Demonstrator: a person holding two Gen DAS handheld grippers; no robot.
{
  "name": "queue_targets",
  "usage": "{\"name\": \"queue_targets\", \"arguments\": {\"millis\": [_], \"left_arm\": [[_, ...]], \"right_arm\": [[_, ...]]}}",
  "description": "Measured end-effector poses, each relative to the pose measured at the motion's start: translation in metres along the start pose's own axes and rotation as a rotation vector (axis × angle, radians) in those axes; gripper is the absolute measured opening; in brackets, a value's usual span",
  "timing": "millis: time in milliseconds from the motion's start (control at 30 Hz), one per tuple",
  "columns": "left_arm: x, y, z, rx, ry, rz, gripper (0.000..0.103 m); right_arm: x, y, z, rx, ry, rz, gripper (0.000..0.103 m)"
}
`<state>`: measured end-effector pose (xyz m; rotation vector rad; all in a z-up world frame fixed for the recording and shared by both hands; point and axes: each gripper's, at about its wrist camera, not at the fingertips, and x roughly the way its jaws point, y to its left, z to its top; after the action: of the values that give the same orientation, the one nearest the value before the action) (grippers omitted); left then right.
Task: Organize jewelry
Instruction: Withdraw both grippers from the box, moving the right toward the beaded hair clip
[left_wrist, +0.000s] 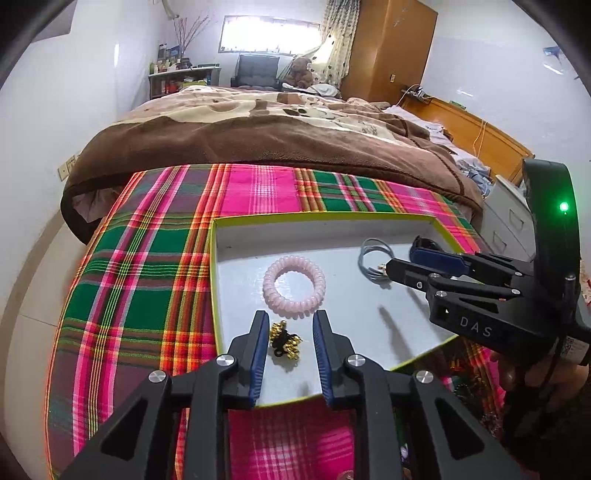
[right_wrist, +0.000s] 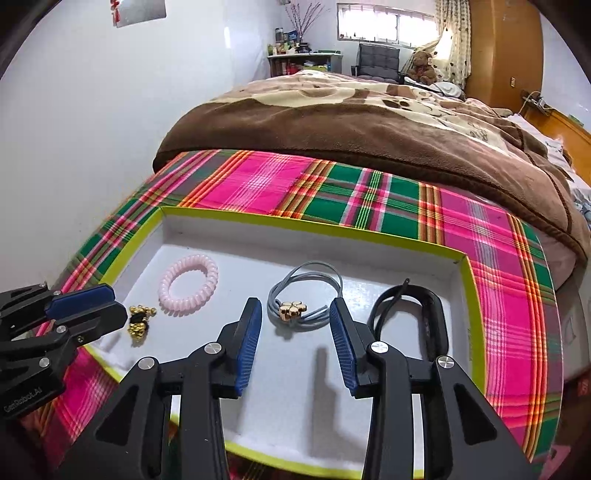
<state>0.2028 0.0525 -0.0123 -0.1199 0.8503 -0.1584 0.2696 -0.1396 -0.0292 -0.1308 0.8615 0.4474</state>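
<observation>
Your left gripper (left_wrist: 290, 325) gapes around the gold charm (left_wrist: 285, 339); your right gripper (right_wrist: 295, 314) gapes around the grey cord (right_wrist: 306, 295), on the tray (right_wrist: 314, 223); plaid cloth (right_wrist: 369, 195) and bed (right_wrist: 351, 110) ahead.

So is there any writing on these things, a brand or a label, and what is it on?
"DAS": white letters on the side of the right gripper, seen from the left wrist camera.
"GenRobot.AI", as best it reads, since it is small and curved by the lens: on the side of the left gripper, seen from the right wrist camera.
A small printed sticker on the right gripper's body: too blurred to read.
Nothing readable on the tray or the jewelry.
</observation>
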Motion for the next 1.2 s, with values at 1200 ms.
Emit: {"name": "queue_targets", "arguments": {"millis": [1200], "left_arm": [[-0.091, -0.013, -0.088, -0.054, -0.074, -0.084, 0.035]], "right_arm": [[-0.121, 0.000, -0.132, 0.196, -0.062, -0.062, 0.055]]}}
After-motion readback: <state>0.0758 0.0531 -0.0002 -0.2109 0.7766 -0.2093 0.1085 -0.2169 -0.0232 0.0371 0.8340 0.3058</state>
